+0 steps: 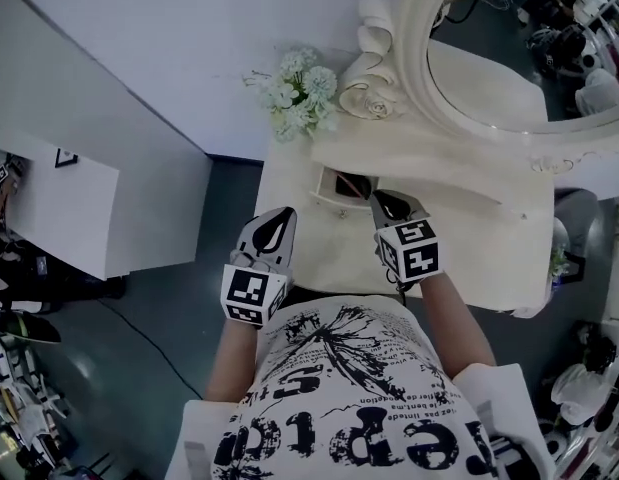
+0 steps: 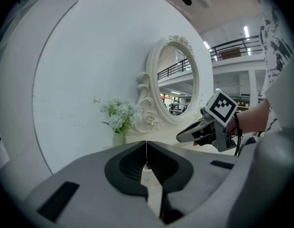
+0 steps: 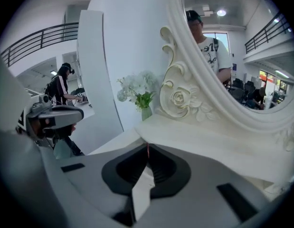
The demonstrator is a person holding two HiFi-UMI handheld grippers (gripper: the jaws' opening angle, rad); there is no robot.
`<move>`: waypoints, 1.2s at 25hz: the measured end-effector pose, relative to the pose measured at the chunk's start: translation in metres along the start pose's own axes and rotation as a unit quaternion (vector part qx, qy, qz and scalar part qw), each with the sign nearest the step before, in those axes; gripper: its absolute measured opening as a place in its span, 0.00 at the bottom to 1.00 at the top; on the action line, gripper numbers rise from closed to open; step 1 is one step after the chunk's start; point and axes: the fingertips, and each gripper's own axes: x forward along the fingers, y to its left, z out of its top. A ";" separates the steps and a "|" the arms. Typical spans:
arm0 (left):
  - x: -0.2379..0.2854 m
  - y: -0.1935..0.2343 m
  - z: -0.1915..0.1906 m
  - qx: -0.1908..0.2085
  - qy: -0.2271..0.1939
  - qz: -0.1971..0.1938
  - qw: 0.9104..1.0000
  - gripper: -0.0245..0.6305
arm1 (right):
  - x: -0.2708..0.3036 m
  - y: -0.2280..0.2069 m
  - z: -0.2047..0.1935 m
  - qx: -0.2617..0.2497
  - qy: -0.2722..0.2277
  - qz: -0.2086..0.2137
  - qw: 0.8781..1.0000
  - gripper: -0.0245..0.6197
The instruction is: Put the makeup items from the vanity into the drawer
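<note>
The white vanity (image 1: 469,238) has a small drawer (image 1: 330,194) standing open near its left front, with dark shapes inside that I cannot make out. My left gripper (image 1: 286,214) hovers just left of the drawer, shut with nothing between its jaws (image 2: 146,145). Right of the drawer, my right gripper (image 1: 378,199) is also shut, its tips meeting (image 3: 147,147) with nothing visibly held. No loose makeup item shows on the vanity top. Each gripper appears in the other's view: the right gripper (image 2: 181,137) and the left gripper (image 3: 79,112).
An ornate oval mirror (image 1: 509,68) stands at the back of the vanity, with a vase of white flowers (image 1: 300,92) at its left. A white cabinet (image 1: 59,208) is at the far left, across grey floor. A white wall runs behind.
</note>
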 end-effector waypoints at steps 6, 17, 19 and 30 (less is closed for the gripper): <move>0.015 -0.022 0.028 0.020 -0.014 -0.036 0.999 0.07 | -0.051 -0.015 0.019 0.002 -0.097 -0.038 0.995 0.07; 0.021 -0.052 0.082 0.048 -0.066 -0.092 0.992 0.07 | -0.118 -0.026 0.043 0.030 -0.230 -0.070 0.970 0.06; 0.021 -0.055 0.089 0.050 -0.073 -0.095 0.992 0.07 | -0.123 -0.027 0.047 0.018 -0.236 -0.080 0.968 0.06; 0.024 -0.060 0.100 0.057 -0.085 -0.093 0.990 0.07 | -0.122 -0.020 0.052 -0.009 -0.242 -0.058 0.969 0.06</move>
